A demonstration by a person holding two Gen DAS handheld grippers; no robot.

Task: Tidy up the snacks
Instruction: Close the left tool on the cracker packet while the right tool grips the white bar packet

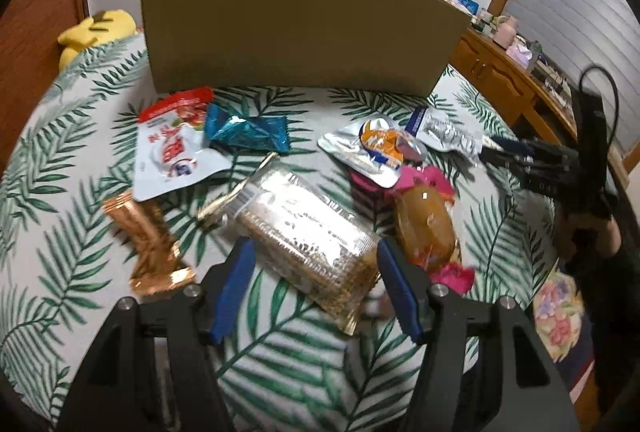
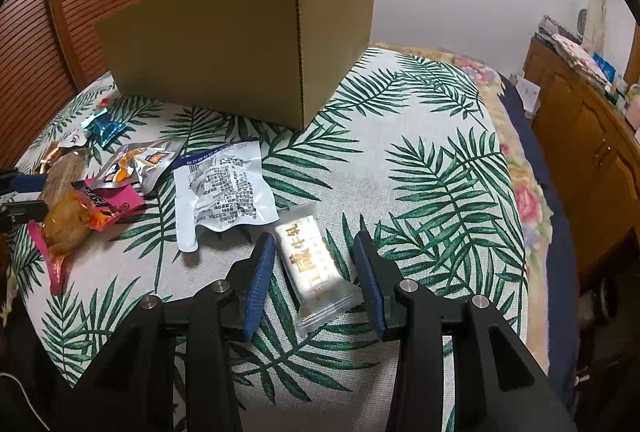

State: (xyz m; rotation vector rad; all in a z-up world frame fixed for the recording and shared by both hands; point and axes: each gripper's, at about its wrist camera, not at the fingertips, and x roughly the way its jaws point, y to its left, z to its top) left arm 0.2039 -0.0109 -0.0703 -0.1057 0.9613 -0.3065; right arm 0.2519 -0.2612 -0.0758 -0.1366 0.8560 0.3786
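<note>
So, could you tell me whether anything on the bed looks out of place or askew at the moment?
Yes: the snack packets lie scattered at odd angles on the leaf-print cover, several overlapping, all outside the cardboard box. One white nougat bar sits apart from the pile, tilted, between the right gripper's fingers.

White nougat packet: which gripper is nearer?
Right. The right gripper straddles the white nougat packet, fingers either side. The left gripper sits over the clear cracker pack, across the snack pile.
</note>
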